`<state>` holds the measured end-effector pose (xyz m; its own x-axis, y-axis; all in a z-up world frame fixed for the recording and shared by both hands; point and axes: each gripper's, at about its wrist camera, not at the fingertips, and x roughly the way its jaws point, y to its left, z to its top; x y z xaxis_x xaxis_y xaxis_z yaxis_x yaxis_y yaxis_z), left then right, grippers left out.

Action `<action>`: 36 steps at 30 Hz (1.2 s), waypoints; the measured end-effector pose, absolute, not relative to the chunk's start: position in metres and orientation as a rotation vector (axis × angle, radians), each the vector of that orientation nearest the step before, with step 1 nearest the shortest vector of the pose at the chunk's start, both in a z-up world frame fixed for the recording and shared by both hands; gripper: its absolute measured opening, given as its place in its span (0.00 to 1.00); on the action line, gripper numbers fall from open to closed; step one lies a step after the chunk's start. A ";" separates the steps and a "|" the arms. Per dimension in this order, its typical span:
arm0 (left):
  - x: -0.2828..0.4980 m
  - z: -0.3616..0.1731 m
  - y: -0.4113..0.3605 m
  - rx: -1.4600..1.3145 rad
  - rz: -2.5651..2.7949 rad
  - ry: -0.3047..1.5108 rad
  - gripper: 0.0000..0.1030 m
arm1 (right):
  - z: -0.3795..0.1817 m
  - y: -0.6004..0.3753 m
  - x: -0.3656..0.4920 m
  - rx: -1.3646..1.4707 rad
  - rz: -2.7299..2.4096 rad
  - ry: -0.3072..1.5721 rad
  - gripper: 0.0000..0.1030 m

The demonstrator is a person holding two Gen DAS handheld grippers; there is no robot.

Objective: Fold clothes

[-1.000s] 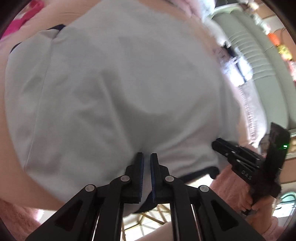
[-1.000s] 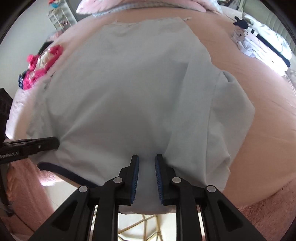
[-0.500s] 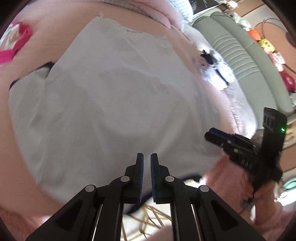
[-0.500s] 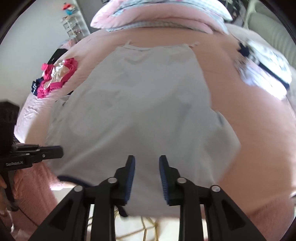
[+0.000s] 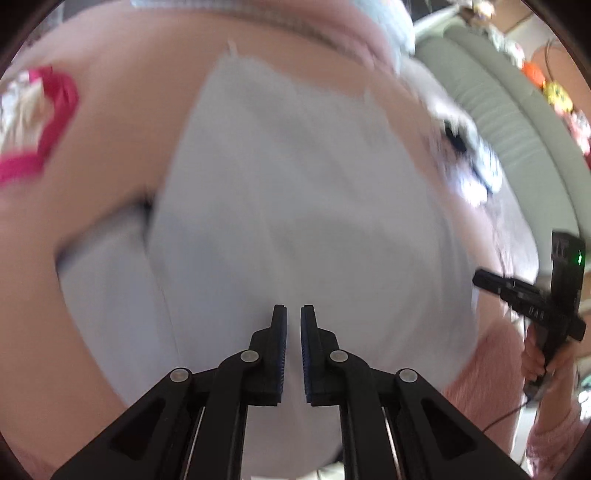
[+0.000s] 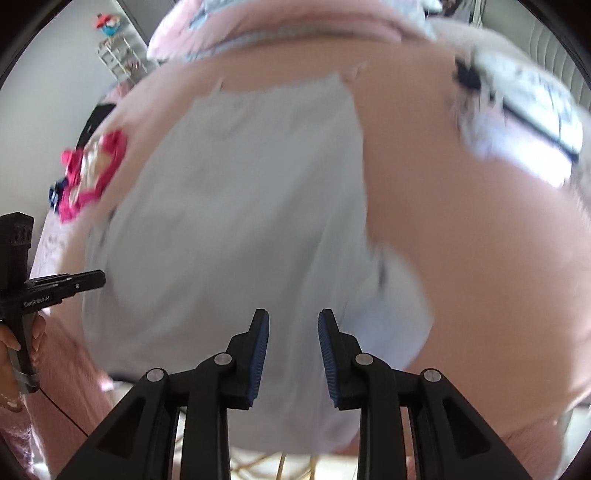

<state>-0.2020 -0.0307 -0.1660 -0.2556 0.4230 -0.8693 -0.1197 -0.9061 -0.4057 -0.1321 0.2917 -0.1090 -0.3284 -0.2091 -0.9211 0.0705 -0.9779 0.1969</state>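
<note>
A pale blue-grey garment (image 5: pixel 295 221) lies spread on the pink bed (image 5: pixel 110 155), and its near hem hangs over the bed's edge. The left gripper (image 5: pixel 293 314) hovers over the hem with its jaws shut to a thin slit. Pale cloth shows behind the slit, and blur hides whether any of it is pinched. In the right wrist view the garment (image 6: pixel 240 203) fills the middle. The right gripper (image 6: pixel 293 317) stands open above the hem, holding nothing. Each gripper shows in the other's view: the right one (image 5: pixel 480 278) at the garment's right edge, the left one (image 6: pixel 101 275) at its left edge.
A pink and white bundle of clothes (image 6: pixel 92 170) lies at the left of the bed. A white garment with dark trim (image 6: pixel 524 122) lies at the right. Pillows (image 6: pixel 295 26) sit at the far end. A pale green headboard or sofa (image 5: pixel 498 110) runs along the right.
Both grippers have drawn back from the garment, so more of it and the bed shows. The right gripper's jaws have spread apart. The left gripper's jaws kept the same narrow slit.
</note>
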 end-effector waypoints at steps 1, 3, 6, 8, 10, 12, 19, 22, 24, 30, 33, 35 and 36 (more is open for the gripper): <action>-0.219 -0.167 -0.034 -1.646 2.237 -0.385 0.07 | -0.105 0.296 -0.146 1.698 -2.445 -0.181 0.31; -0.253 -0.169 -0.040 -1.619 2.278 -0.419 0.16 | -0.107 0.306 -0.180 1.712 -2.469 -0.227 0.36; -0.304 -0.173 -0.049 -1.578 2.339 -0.471 0.55 | -0.115 0.325 -0.236 1.726 -2.476 -0.336 0.40; -0.339 -0.175 -0.055 -1.549 2.379 -0.506 0.56 | -0.125 0.334 -0.278 1.731 -2.490 -0.400 0.47; -0.373 -0.177 -0.061 -1.519 2.418 -0.541 0.56 | -0.136 0.341 -0.320 1.739 -2.501 -0.457 0.52; -0.406 -0.180 -0.067 -1.490 2.454 -0.574 0.56 | -0.153 0.337 -0.363 1.771 -2.500 -0.468 0.53; -0.472 -0.206 -0.047 -1.446 2.447 -0.497 0.17 | -0.194 0.319 -0.454 1.738 -2.544 -0.299 0.47; -0.456 -0.182 -0.031 -1.409 2.439 -0.370 0.07 | -0.183 0.297 -0.451 1.669 -2.453 -0.200 0.07; -0.429 -0.155 -0.019 -1.301 2.448 -0.260 0.06 | -0.174 0.299 -0.420 1.670 -2.454 -0.174 0.07; -0.278 -0.097 0.012 -1.222 2.291 0.060 0.06 | -0.150 0.302 -0.329 1.671 -2.453 -0.096 0.07; -0.228 -0.120 0.016 -1.398 2.173 0.046 0.07 | -0.137 0.304 -0.284 1.671 -2.452 -0.057 0.07; -0.200 -0.141 0.014 -1.548 2.084 0.020 0.08 | -0.129 0.306 -0.254 1.671 -2.452 -0.031 0.10; -0.191 -0.147 0.011 -1.588 2.076 0.011 0.08 | -0.125 0.306 -0.238 1.670 -2.451 -0.018 0.10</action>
